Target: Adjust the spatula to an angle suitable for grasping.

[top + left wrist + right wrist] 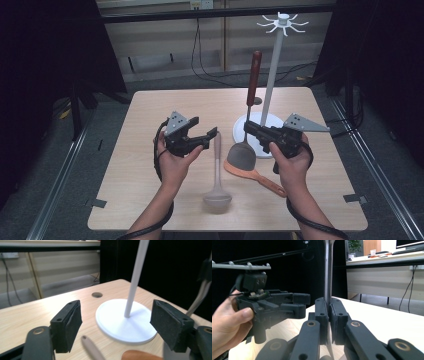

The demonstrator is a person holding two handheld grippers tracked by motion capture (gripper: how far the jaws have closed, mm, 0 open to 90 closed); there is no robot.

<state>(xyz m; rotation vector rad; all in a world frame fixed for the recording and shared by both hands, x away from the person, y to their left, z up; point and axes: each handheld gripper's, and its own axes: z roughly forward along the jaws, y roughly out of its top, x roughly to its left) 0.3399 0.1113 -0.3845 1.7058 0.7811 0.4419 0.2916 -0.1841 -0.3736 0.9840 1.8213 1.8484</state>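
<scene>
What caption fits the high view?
Right tool clamps an upright spatula beside the white stand; left tool open above a ladle.

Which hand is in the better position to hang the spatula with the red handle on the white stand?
Probably the right. The right gripper is already shut on the spatula, holding it upright beside the white stand. The left gripper is open with nothing between its jaws, over the ladle.

The left tongs (206,134) stand with jaws apart, while the right tongs (248,128) are clamped together.
</scene>
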